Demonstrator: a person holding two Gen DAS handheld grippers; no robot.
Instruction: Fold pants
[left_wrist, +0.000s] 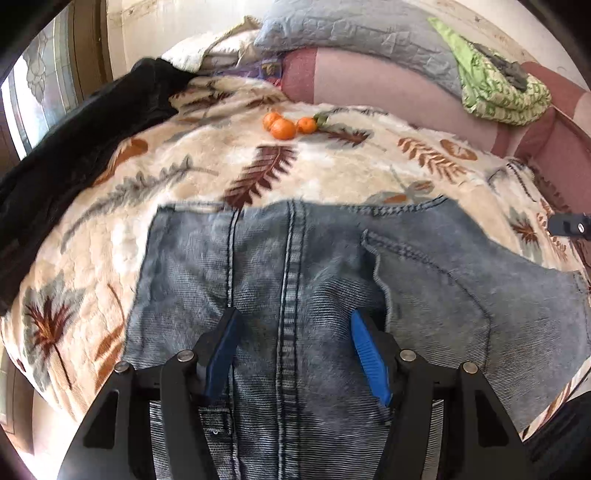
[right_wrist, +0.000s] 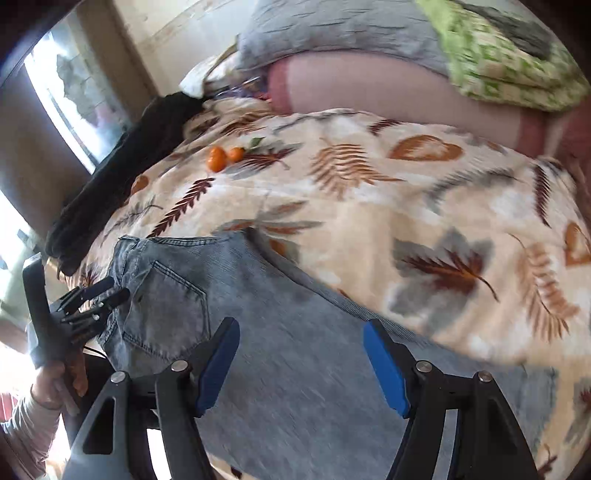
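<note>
Blue-padded left gripper (left_wrist: 295, 317) hovers w/ fingers spread over faded grey-blue denim pants (left_wrist: 325, 280) lying flat on leaf-print fleece blanket (left_wrist: 332, 162). Right gripper (right_wrist: 301, 332) likewise spread, above the pants' leg. Small oranges (left_wrist: 284, 127) sit further back, no container holding them.

No legible text, labels, brands, numbers or signs in either view. Only stitching on the jeans (left_wrist: 295, 295). Only a leaf print on the blanket (right_wrist: 406, 206).
</note>
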